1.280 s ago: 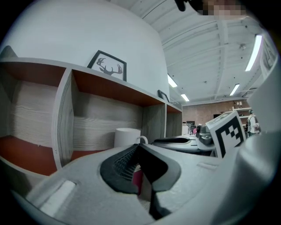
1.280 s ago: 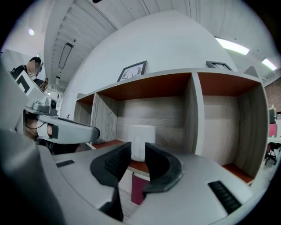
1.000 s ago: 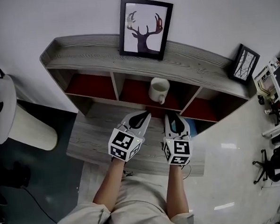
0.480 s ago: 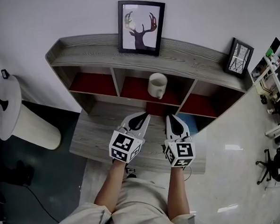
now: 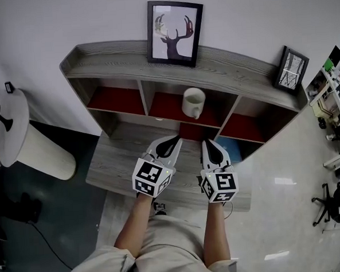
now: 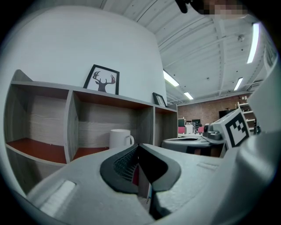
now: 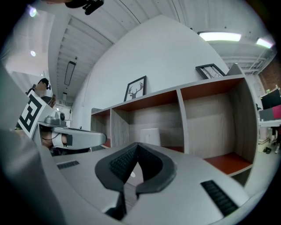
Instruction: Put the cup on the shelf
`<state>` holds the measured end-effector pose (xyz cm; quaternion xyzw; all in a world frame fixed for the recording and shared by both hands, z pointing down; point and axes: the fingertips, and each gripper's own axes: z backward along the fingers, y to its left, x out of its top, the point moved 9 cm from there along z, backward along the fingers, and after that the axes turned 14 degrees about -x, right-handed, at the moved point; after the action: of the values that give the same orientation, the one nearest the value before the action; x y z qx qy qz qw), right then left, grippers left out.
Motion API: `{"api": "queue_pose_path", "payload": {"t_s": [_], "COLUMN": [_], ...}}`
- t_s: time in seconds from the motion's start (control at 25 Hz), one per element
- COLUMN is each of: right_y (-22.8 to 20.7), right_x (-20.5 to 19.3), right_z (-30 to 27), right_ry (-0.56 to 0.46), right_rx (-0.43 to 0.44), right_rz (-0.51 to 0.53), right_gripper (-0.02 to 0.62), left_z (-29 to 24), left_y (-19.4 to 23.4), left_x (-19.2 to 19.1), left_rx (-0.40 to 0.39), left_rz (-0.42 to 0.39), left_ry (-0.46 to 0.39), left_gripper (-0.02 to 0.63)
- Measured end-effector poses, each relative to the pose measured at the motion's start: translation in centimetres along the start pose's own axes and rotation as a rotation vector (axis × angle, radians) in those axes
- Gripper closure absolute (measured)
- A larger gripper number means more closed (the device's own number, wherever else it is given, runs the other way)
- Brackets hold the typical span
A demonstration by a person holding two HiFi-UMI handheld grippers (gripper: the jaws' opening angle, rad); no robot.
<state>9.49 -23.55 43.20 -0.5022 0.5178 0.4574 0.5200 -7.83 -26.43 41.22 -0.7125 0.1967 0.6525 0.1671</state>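
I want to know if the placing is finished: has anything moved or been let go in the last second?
Nothing visibly moved, and nothing was taken hold of or let go. The cup stands in the middle compartment of the shelf, as before. The left gripper and the right gripper stay in front of the shelf, both shut and empty. Only the head view's framing shifted slightly.

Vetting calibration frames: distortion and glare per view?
Head view: shelf bows into an arc, glare patches on the floor. Left gripper view: heavy fisheye, dark corners, ceiling lights blown out, cup sharp. Right gripper view: same fisheye, cup washed out.
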Motion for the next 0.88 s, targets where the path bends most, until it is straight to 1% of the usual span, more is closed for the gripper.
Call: {"api": "queue_pose_path", "payload": {"t_s": [0.48,0.88], "right_y": [-0.10,-0.02], "right_x": [-0.01,0.07], "right_z": [-0.05,-0.25], "right_ry": [0.002,-0.009], "right_rx": [0.009,0.010], "right_rz": [-0.004,0.028], "right_gripper": [0.578,0.580], "left_z": [-0.07,-0.41], "left_y": [0.19,0.20], "left_x": [0.05,-0.23], "left_rx": [-0.001,-0.005], "left_rz": [0.006,0.014], "left_ry": [-0.004,0.002], "left_gripper": [0.597,0.597]}}
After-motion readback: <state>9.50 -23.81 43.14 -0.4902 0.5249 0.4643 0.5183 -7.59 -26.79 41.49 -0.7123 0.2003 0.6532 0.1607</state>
